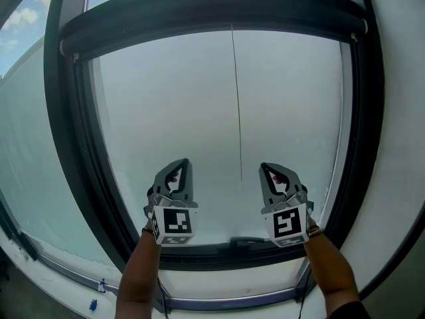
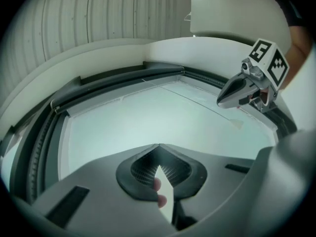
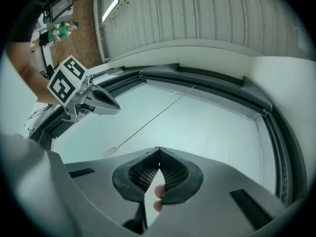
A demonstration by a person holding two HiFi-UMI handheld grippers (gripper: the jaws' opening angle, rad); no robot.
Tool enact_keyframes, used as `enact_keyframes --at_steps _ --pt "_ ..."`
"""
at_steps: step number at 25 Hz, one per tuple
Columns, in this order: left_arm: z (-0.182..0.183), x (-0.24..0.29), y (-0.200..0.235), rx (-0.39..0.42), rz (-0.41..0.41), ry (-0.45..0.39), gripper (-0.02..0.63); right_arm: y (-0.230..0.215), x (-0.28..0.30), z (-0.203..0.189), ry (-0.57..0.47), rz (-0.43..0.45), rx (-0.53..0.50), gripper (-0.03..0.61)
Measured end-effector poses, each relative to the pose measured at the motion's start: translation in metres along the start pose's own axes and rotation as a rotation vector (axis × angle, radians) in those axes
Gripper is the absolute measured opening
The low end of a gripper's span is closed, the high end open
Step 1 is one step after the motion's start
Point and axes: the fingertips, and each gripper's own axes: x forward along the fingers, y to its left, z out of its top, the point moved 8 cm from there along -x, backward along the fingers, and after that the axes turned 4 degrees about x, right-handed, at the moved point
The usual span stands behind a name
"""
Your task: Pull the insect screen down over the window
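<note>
The insect screen's dark bar (image 1: 212,15) sits at twelve o'clock across the top of the window (image 1: 166,111), its long axis running level from nine to three. A thin cord (image 1: 236,105) hangs from it straight toward six. The cord ends between the left gripper (image 1: 180,165) at seven and the right gripper (image 1: 267,168) at five, each with jaws pressed together on nothing.

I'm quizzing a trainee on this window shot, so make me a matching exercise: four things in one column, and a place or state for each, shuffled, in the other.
1 left gripper
2 right gripper
3 cord
4 dark bar

A thin, hangs straight down
B shut, right of the cord
C runs across, above the cord
D shut, left of the cord

Pairs: 1-D, 2-B, 3-A, 4-C
</note>
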Motion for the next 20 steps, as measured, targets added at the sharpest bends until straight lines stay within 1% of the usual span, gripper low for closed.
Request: enact_keyframes --at_steps 2,6,8,10,12,14,17,20 --pt "0.015 0.007 0.007 0.041 0.007 -0.018 0.003 -0.01 0.007 0.013 -0.007 -0.011 -0.048 0.003" --pt "0.043 0.024 0.019 0.073 -0.057 -0.032 0.003 -0.032 0.02 0.035 -0.012 -0.04 -0.134 0.003" --pt "0.057 0.033 0.027 0.132 -0.075 -0.016 0.003 -0.042 0.029 0.048 -0.006 -0.052 -0.198 0.003" --pt "0.07 0.046 0.04 0.202 -0.076 0.023 0.003 -0.054 0.041 0.061 -0.015 -0.063 -0.264 0.003" --pt "0.082 0.062 0.056 0.27 -0.053 0.048 0.003 -0.069 0.048 0.076 -0.041 -0.075 -0.273 0.003" --pt "0.095 0.074 0.072 0.331 -0.023 0.052 0.003 -0.079 0.051 0.091 -0.062 -0.085 -0.287 0.004" --pt "0.113 0.082 0.091 0.422 0.018 0.047 0.003 -0.087 0.057 0.115 -0.082 -0.095 -0.377 0.003" --pt "0.138 0.085 0.106 0.511 0.058 0.034 0.003 -0.096 0.066 0.141 -0.1 -0.128 -0.499 0.003"
